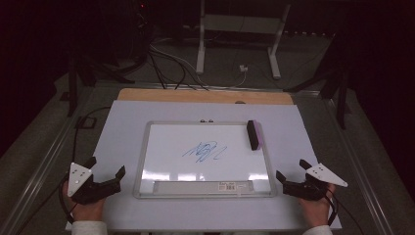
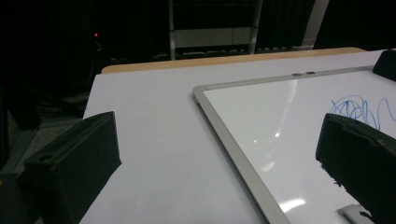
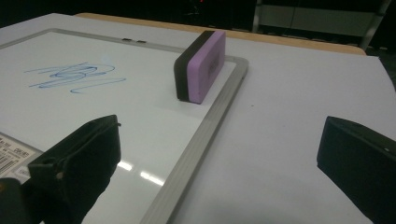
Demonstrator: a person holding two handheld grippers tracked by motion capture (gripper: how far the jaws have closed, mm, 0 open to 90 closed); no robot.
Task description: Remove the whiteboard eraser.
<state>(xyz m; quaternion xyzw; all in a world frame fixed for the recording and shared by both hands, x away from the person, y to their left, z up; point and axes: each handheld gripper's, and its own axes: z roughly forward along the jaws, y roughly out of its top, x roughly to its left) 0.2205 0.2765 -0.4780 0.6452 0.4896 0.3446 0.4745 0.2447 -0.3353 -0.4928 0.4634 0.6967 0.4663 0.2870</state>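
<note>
Right gripper view: eraser (image 3: 201,65) stands on edge at the whiteboard (image 3: 140,107) corner, probably light, squishy foam. Pinch its broad faces. Both grippers (image 1: 292,172) (image 1: 105,166) gape empty.

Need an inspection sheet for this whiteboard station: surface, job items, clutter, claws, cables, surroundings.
Surface: white tabletop, wooden edge at the far side.
Job's things: whiteboard lies flat mid-table with a blue scribble; purple-and-black eraser stands on edge in the board's far right corner.
Clutter: nothing seen on the tabletop beyond the board.
Grippers: left claw and right claw both open, empty, resting at the board's near corners.
Cables: one trails from each claw; more lie on the floor beyond the table.
Surroundings: dark room, white stand legs behind the table.
</note>
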